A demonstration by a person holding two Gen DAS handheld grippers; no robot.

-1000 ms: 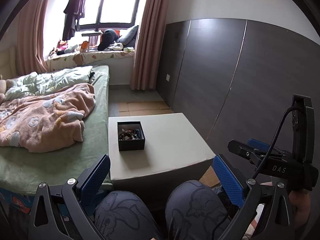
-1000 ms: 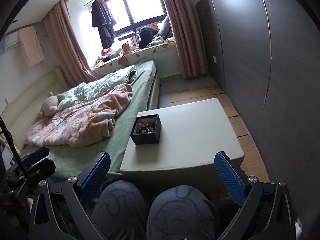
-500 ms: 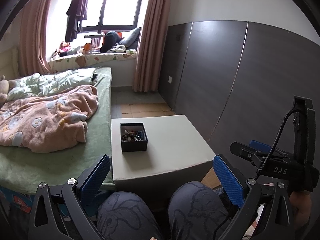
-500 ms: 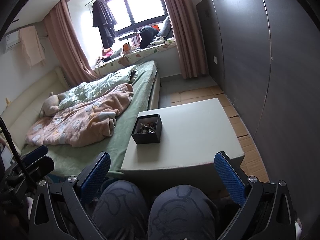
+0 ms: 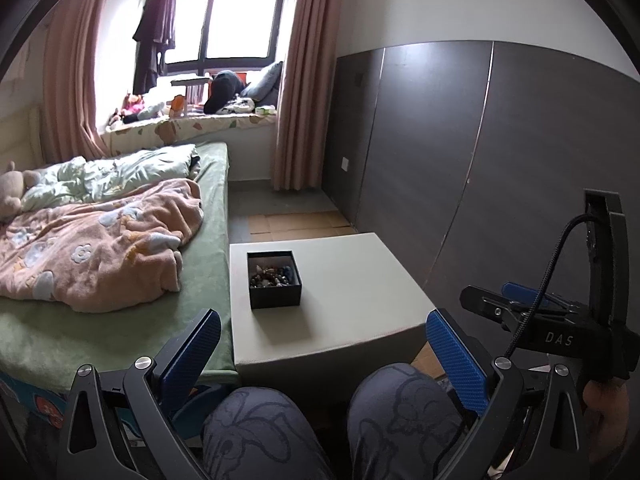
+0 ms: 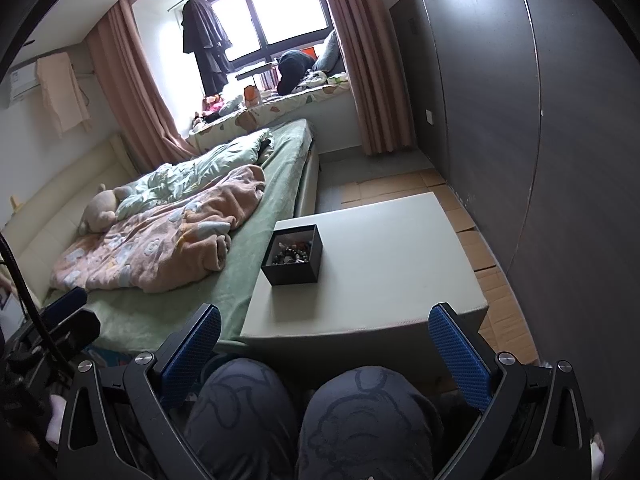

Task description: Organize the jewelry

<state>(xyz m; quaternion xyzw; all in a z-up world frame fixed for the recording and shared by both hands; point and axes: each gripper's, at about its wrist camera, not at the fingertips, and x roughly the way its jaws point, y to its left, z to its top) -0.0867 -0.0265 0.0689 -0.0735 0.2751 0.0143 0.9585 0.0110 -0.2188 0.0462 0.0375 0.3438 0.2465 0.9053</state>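
A small black box (image 5: 274,287) with a heap of beaded jewelry (image 5: 272,275) stands on the left part of a low white table (image 5: 352,280). It also shows in the right wrist view (image 6: 294,258) on the table (image 6: 392,256). My left gripper (image 5: 322,344) is open and empty, held above the person's knees, short of the table's near edge. My right gripper (image 6: 324,342) is open and empty, also over the knees. The right gripper's body shows at the right of the left wrist view (image 5: 560,320).
A bed (image 5: 120,320) with a pink blanket (image 5: 100,252) lies against the table's left side. A dark panelled wall (image 5: 480,160) runs along the right. Cardboard sheets (image 6: 488,264) cover the floor beyond and beside the table. The person's knees (image 6: 304,420) are below both grippers.
The left gripper's view has shifted slightly, and the box and table sit a little further right in the frame. The right gripper has barely moved. Both stay open.
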